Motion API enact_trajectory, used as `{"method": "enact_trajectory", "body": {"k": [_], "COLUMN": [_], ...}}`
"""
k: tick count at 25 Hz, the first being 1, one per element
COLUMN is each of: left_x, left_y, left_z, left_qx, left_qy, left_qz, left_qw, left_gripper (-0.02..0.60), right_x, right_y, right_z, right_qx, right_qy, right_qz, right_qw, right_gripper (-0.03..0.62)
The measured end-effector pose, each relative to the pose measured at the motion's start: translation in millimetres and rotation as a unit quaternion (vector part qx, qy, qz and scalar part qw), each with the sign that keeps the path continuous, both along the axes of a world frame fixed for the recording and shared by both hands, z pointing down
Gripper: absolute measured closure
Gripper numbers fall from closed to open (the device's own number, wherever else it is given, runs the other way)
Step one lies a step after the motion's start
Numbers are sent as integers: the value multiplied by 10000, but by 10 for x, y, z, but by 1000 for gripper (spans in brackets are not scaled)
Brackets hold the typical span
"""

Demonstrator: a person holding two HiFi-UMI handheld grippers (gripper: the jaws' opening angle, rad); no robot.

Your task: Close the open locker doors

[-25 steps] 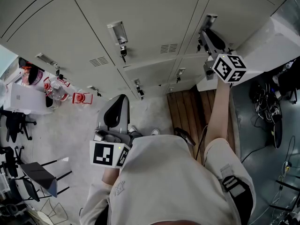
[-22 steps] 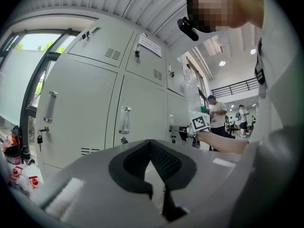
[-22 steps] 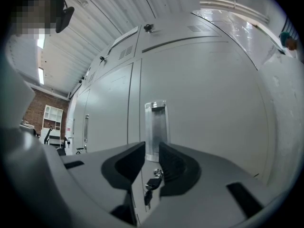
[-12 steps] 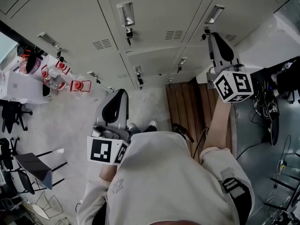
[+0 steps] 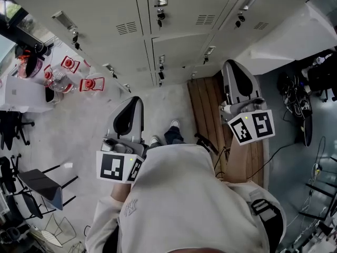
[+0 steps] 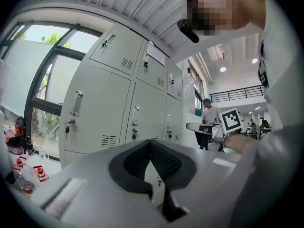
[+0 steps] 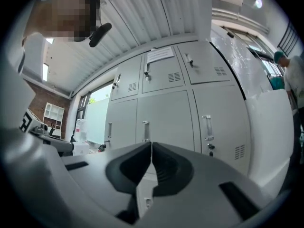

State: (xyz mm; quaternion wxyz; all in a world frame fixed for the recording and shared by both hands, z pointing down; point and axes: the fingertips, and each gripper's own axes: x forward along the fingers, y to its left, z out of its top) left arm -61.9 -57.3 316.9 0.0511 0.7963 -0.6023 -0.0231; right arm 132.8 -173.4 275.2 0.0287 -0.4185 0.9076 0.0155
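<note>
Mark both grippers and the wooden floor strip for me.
right gripper (image 5: pixel 232 64): head view, between its shut fingertips.
left gripper (image 5: pixel 137 99): head view, between its fingertips.
wooden floor strip (image 5: pixel 205 109): head view, middle of the planks.

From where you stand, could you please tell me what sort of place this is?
Probably a locker area at the edge of an open office or workshop. There is a bank of grey metal lockers, a large window right beside them, and black office chairs standing on the floor nearby.
</note>
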Motion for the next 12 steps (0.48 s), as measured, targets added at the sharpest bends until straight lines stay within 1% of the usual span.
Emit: {"method": "enact_trajectory", "body": {"k": [3, 6, 9, 12], "left_x": [-216, -389, -450, -454], "left_y": [257, 431, 595, 786], "left_z": [-8, -11, 7, 65], "left_qx": [-107, -133, -116, -193], "left_qy": [-33, -46, -54, -67], "left_qz": [32, 68, 166, 230], "left_qw": [9999, 9999, 9998, 9995], "left_gripper": [574, 574, 574, 574], "right_x": [-151, -279, -348, -403], "right_y": [373, 700, 976, 1222], "right_z": [74, 98, 142, 222], "right_qx": [-321, -470, -581, -687], "right_qy": [-155, -213, -236, -217], "right_qz": [99, 124, 192, 271], "right_qw": [9993, 9986, 9978, 9970], "right_gripper": [580, 580, 580, 580]}}
